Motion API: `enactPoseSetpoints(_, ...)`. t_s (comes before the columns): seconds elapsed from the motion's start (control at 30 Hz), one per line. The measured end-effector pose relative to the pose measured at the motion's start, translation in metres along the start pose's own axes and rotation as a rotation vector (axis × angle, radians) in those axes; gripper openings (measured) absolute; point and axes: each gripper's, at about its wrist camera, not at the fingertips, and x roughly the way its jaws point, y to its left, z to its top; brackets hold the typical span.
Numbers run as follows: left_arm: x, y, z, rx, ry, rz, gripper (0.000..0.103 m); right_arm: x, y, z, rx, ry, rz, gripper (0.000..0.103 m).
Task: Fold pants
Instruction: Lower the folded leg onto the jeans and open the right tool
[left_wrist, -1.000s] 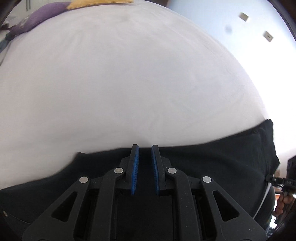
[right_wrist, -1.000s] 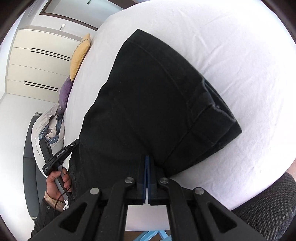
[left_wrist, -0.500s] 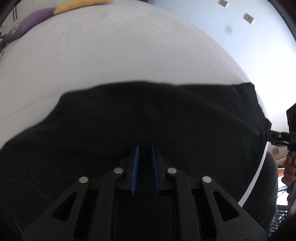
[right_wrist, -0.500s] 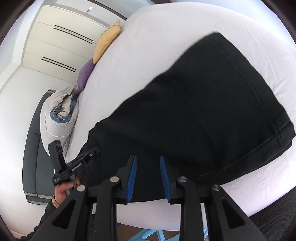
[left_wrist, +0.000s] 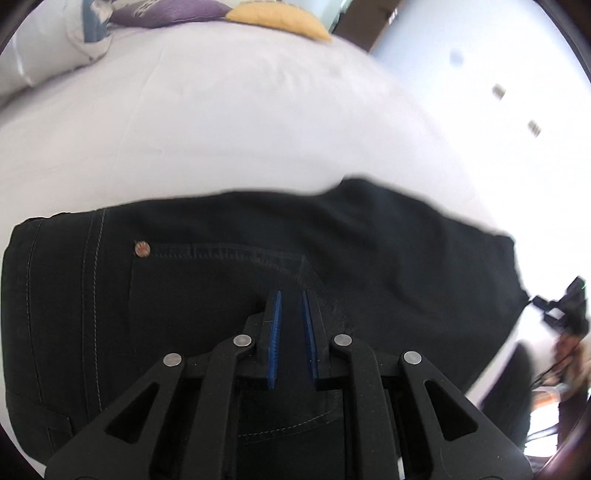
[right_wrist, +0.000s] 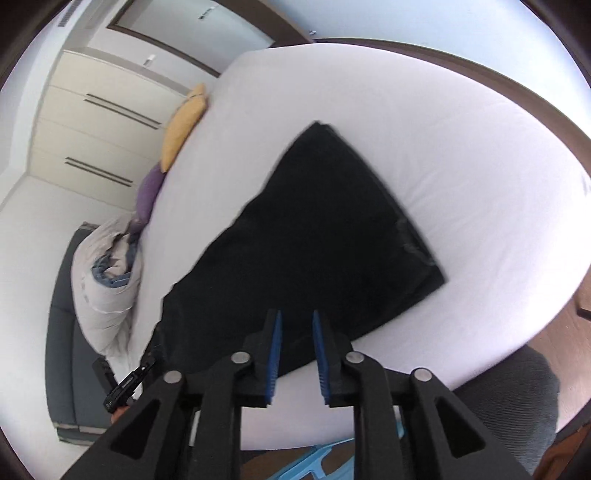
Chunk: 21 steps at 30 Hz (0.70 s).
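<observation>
- Left wrist view: a second ago only a strip of the black pants (left_wrist: 258, 266) showed under the left gripper (left_wrist: 291, 306), and the white bed (left_wrist: 221, 122) filled the rest. Now the cloth spreads across the lower half of the frame, lying flat on the sheet, with a pocket seam and a copper rivet (left_wrist: 142, 248) facing up.
- Left wrist view: the left jaws stand slightly apart, as they did in both earlier frames, with a gap between the blue pads and no cloth pinched between them.
- Right wrist view: a second ago the right gripper (right_wrist: 297, 332) was clamped tight at the edge of the pants (right_wrist: 314, 236); half a second ago its jaws had parted, and now they stand wide and empty just over the near edge.
- Right wrist view: the pants lie as a compact dark slab on the bed (right_wrist: 424, 122), well short of the yellow pillow (right_wrist: 183, 127). I judge that a fold has just been laid and let go.
- Between views: only the left shows stitching and rivet; only the right shows the whole outline, its corners and the thicker layered edge at the right.
- Between views: the far edge is blurred in the left view, so I cannot tell how well the layers line up.
</observation>
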Motion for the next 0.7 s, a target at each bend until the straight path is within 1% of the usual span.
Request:
enactPoseSetpoints(0.07, -0.007, 0.005, 0.003, 0.001, -0.032, 0.051, 0.013, 0.015, 0.017, -0.004, -0.017, 0.01, 0.117, 0.037)
enactPoseSetpoints(0.1, -0.004, 0.01, 0.003, -0.017, -0.037, 0.057, 0.013, 0.026, 0.022, -0.007, -0.006, 0.02, 0.184, 0.039)
enactPoseSetpoints(0.13, -0.003, 0.014, -0.002, -0.036, -0.03, 0.048, 0.013, 0.039, 0.024, -0.01, 0.015, 0.034, 0.247, 0.039)
enactPoseSetpoints(0.17, 0.001, 0.024, -0.003, -0.055, -0.012, 0.056, 0.013, 0.055, 0.026, -0.015, 0.033, 0.062, 0.278, 0.042)
enactPoseSetpoints(0.2, 0.01, 0.028, -0.01, -0.048, 0.01, 0.089, 0.013, 0.075, 0.032, -0.019, 0.046, 0.097, 0.268, 0.042)
enactPoseSetpoints(0.23, 0.017, 0.035, -0.013, -0.035, 0.014, 0.098, 0.013, 0.088, 0.028, -0.021, 0.058, 0.119, 0.227, 0.042)
enactPoseSetpoints(0.27, 0.017, 0.037, -0.021, -0.024, -0.012, 0.09, 0.013, 0.097, 0.022, -0.023, 0.06, 0.128, 0.186, 0.042)
enactPoseSetpoints(0.3, 0.014, 0.039, -0.024, -0.031, -0.023, 0.082, 0.013, 0.099, 0.013, -0.022, 0.062, 0.122, 0.174, 0.027)
enactPoseSetpoints(0.33, 0.016, 0.036, -0.025, -0.047, -0.024, 0.075, 0.013, 0.1, 0.004, -0.021, 0.09, 0.116, 0.17, 0.017)
enactPoseSetpoints(0.37, 0.008, 0.044, -0.025, -0.057, -0.027, 0.071, 0.013, 0.093, -0.008, -0.02, 0.128, 0.1, 0.16, 0.005)
enactPoseSetpoints(0.43, 0.01, 0.038, -0.043, -0.05, -0.029, 0.086, 0.013, 0.067, -0.03, -0.015, 0.157, 0.027, 0.13, 0.003)
enactPoseSetpoints(0.47, 0.009, 0.039, -0.046, -0.05, -0.03, 0.087, 0.013, 0.051, -0.04, -0.012, 0.17, -0.016, 0.093, 0.003)
enactPoseSetpoints(0.5, 0.007, 0.04, -0.048, -0.054, -0.03, 0.089, 0.013, 0.032, -0.051, -0.009, 0.187, -0.064, 0.062, 0.004)
enactPoseSetpoints(0.57, 0.001, 0.033, -0.038, -0.064, -0.03, 0.108, 0.013, -0.006, -0.071, -0.007, 0.233, -0.161, 0.015, 0.004)
enactPoseSetpoints(0.6, -0.002, 0.029, -0.036, -0.06, -0.032, 0.128, 0.013, -0.027, -0.077, -0.007, 0.255, -0.214, -0.014, 0.017)
enactPoseSetpoints(0.63, 0.009, 0.016, -0.029, -0.05, -0.038, 0.147, 0.013, -0.045, -0.08, -0.009, 0.269, -0.258, -0.05, 0.03)
enactPoseSetpoints(0.67, 0.005, 0.006, -0.028, -0.033, -0.049, 0.159, 0.013, -0.059, -0.081, -0.011, 0.277, -0.299, -0.046, 0.043)
enactPoseSetpoints(0.7, 0.003, -0.003, -0.028, -0.021, -0.063, 0.154, 0.013, -0.068, -0.08, -0.015, 0.28, -0.319, -0.001, 0.045)
